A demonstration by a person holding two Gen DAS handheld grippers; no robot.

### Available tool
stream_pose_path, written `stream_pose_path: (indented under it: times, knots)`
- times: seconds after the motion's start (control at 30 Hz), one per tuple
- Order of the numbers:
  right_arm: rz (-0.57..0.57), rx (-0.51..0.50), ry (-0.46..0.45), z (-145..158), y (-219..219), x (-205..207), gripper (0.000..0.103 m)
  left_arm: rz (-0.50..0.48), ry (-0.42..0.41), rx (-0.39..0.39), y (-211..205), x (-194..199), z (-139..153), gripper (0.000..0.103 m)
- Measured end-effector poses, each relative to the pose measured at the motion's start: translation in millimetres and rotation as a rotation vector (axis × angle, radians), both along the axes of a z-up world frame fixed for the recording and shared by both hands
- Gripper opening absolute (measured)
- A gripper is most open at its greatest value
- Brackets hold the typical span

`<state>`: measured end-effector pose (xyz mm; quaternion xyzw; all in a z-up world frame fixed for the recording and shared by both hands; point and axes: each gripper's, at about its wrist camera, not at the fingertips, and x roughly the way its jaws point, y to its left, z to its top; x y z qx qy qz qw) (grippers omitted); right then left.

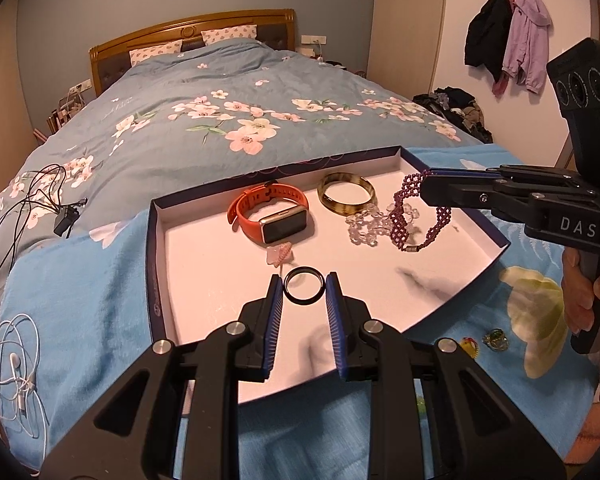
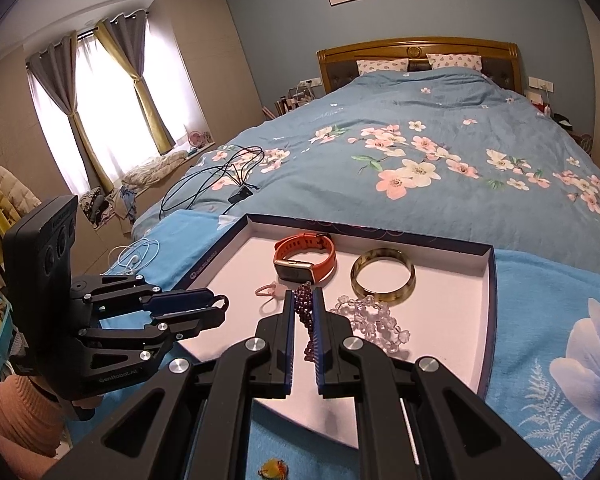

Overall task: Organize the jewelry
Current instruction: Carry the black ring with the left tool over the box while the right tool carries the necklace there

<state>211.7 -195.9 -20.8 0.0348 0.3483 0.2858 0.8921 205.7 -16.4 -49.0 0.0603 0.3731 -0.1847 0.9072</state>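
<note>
A shallow white-lined tray (image 1: 204,276) with a dark blue rim lies on a blue towel on the bed. My left gripper (image 1: 303,280) is shut on a thin black ring (image 1: 303,302), held over the tray's near part. My right gripper (image 2: 304,292) is shut on a purple beaded bracelet (image 2: 305,304), which dangles from it with the lower end on the tray floor (image 1: 414,247). In the tray lie an orange smartwatch (image 1: 278,218), a horn-coloured bangle (image 1: 346,198), a clear bead bracelet (image 1: 364,226) and a small pink piece (image 1: 278,254).
Two colourful rings (image 1: 469,347) (image 1: 496,339) lie on the towel (image 1: 80,300) right of the tray. Black cables (image 1: 24,204) and white earphones (image 1: 16,364) lie on the left. A floral duvet (image 1: 220,120) covers the bed behind.
</note>
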Motion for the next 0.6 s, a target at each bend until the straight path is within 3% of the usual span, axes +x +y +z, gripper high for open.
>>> stream_pose_path:
  times: [0.6]
  knots:
    - [0.002, 0.045, 0.074, -16.0, 6.2, 23.9, 0.007, 0.014, 0.047, 0.024, -7.9, 26.6, -14.0, 0.022]
